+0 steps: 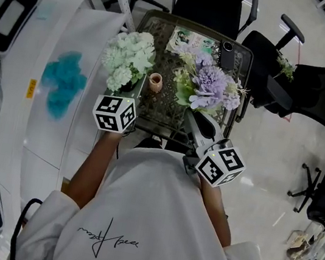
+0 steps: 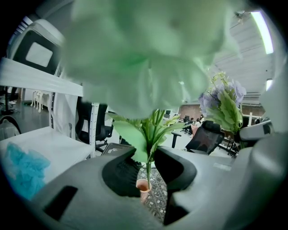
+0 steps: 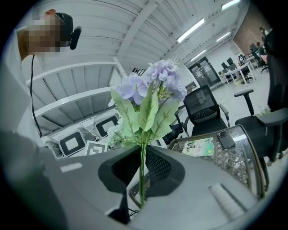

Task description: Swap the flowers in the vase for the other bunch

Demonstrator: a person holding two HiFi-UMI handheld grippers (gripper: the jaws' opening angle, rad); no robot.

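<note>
One green bunch (image 1: 128, 59), one purple bunch (image 1: 210, 82), one vase (image 1: 155, 82), one booklet (image 1: 187, 39), one table (image 1: 161, 106).

Both forearms (image 1: 96, 161) extend up-frame, centre. The left grey two-jaw gripper (image 2: 146, 162) pinches pale-green bunch's stem (image 2: 148, 175); the right grey two-jaw gripper (image 3: 140, 179) pinches purple bunch's stem (image 3: 142, 159).

Tan vase (image 1: 155, 82) upright btwn white-green bunch (image 1: 128, 59), stem at its mouth, & purple bunch (image 1: 210, 85), both upright.

lattice table (image 1: 158, 106): vase (image 1: 155, 82), booklet (image 1: 187, 40), black device (image 1: 227, 54)
</note>
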